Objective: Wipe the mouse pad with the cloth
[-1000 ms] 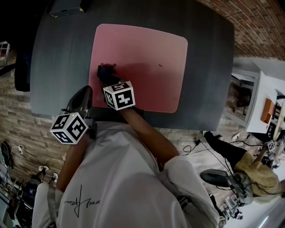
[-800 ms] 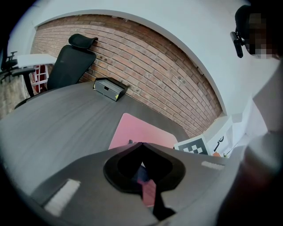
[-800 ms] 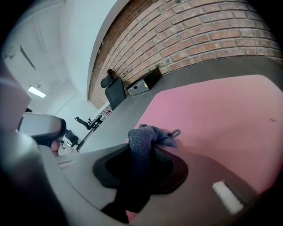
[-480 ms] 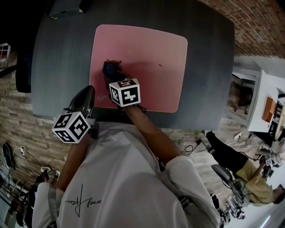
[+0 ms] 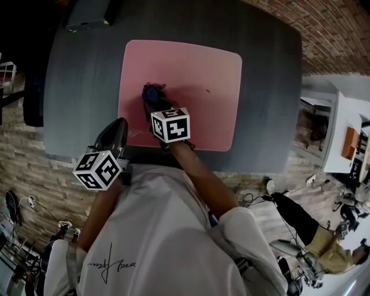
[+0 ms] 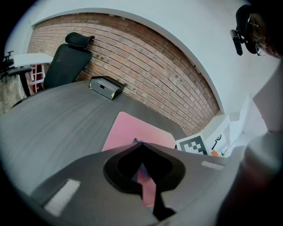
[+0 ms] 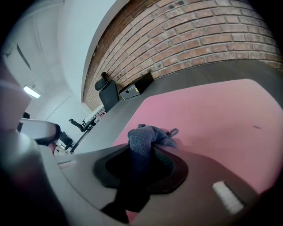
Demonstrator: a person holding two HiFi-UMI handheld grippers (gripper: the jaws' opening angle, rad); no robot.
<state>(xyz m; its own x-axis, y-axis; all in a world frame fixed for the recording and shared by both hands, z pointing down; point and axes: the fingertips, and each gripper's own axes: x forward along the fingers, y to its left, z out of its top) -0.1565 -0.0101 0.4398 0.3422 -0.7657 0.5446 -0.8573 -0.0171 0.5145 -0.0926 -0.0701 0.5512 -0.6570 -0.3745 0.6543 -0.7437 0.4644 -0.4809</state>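
Observation:
A pink mouse pad (image 5: 191, 81) lies on the dark grey table (image 5: 81, 87). My right gripper (image 5: 155, 95) is shut on a dark blue cloth (image 5: 153, 92), pressing it on the pad's left-middle part. In the right gripper view the cloth (image 7: 146, 137) bunches between the jaws over the mouse pad (image 7: 212, 119). My left gripper (image 5: 115, 130) hovers at the table's near edge, just left of the pad, with its jaws closed and nothing in them. The left gripper view shows the mouse pad (image 6: 128, 130) ahead of its tips (image 6: 141, 143).
A flat dark box (image 5: 87, 14) sits at the table's far left corner; it shows as a box (image 6: 105, 87) in the left gripper view. A black office chair (image 6: 66, 59) stands beyond the table by the brick wall. A small dark speck (image 5: 208, 90) lies on the pad.
My right gripper has slid the cloth to the right across the pad, away from its left edge. The left gripper has stayed at the table's near edge.

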